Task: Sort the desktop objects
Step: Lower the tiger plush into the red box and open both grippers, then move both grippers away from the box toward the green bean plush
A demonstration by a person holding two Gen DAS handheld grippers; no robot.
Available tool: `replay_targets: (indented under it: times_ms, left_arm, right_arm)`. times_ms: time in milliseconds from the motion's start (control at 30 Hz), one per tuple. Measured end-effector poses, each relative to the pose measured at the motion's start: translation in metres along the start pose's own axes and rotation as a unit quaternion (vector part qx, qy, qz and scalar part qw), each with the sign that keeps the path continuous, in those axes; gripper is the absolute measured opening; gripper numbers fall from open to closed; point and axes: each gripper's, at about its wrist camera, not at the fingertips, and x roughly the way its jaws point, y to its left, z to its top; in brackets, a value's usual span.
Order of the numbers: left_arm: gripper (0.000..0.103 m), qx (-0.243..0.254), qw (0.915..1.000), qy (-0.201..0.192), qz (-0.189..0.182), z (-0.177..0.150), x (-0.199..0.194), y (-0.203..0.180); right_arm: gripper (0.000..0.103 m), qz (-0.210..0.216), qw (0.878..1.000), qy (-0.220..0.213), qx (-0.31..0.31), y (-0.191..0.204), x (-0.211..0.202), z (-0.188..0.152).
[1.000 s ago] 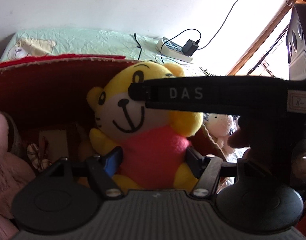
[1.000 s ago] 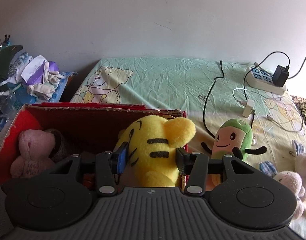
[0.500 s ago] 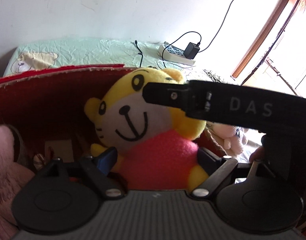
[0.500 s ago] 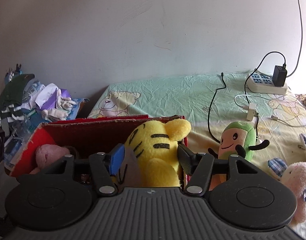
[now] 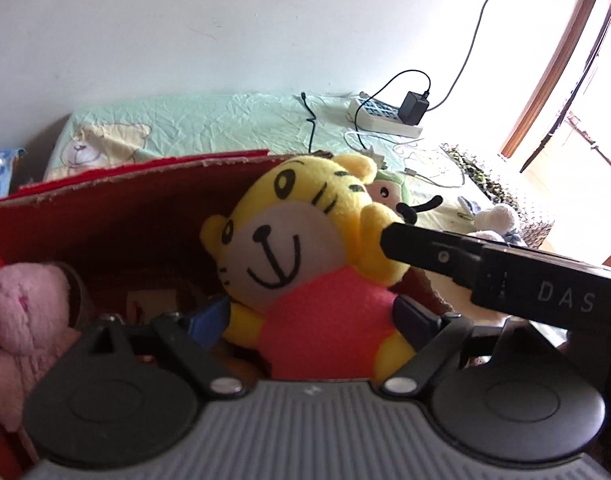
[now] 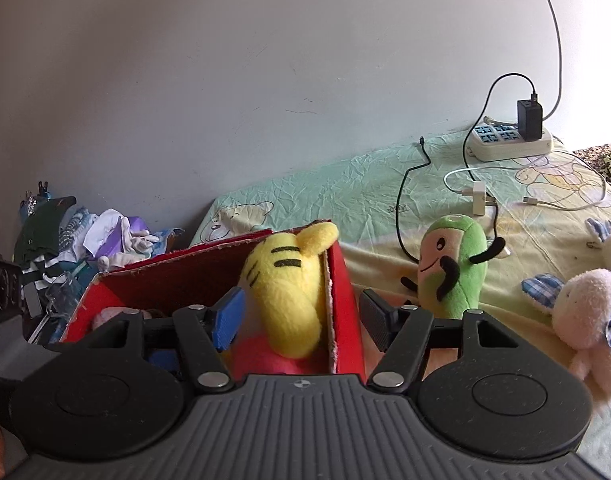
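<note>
A yellow tiger plush [image 5: 305, 248] in a red shirt sits at the right end of the red cardboard box [image 5: 125, 208]. My left gripper [image 5: 311, 320] stands around its body; the jaws are closing a little, but the pads stay clear of the plush. One black finger of the right gripper [image 5: 505, 276] reaches in from the right, its tip by the tiger's ear. In the right wrist view the tiger's head [image 6: 289, 300] and the box's right wall [image 6: 341, 292] lie between my right gripper's [image 6: 301, 320] opening jaws, untouched.
A pink plush [image 5: 21, 312] lies at the box's left end. On the green sheet right of the box stand a green plush [image 6: 453, 268] and a pale pink bunny [image 6: 589, 320]. A power strip [image 6: 509, 144] with cables lies farther back, and clothes [image 6: 85, 236] are piled at left.
The left jaws let go of the tiger's body and spread wide while the gripper rose slightly. The right jaws widened off the tiger's head, and that gripper drew away to the right.
</note>
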Motion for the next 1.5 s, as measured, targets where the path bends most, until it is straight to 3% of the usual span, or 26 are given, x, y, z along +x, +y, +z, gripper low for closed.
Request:
replay_targets:
  times_ms: [200,467,1033,1500]
  left_arm:
    - [0.092,0.033,0.9974,-0.006,0.063,-0.001,-0.011,-0.022]
    - [0.095,0.044,0.9925,-0.012,0.113,-0.006,-0.028,-0.034]
    - [0.098,0.049,0.9834,-0.019,0.174,-0.011,-0.039,-0.058]
    - [0.099,0.020,0.9656,-0.014,0.259,-0.003,-0.029,-0.095]
  right_arm:
    - [0.064,-0.014,1.000,0.001,0.026,-0.017,-0.013,-0.006]
    - [0.064,-0.007,0.999,-0.002,0.038,-0.019,-0.033,-0.018]
    - [0.064,0.004,0.998,-0.017,0.067,-0.039,-0.060,-0.030]
    - [0.065,0.045,0.998,0.018,0.029,-0.079,-0.068,-0.020]
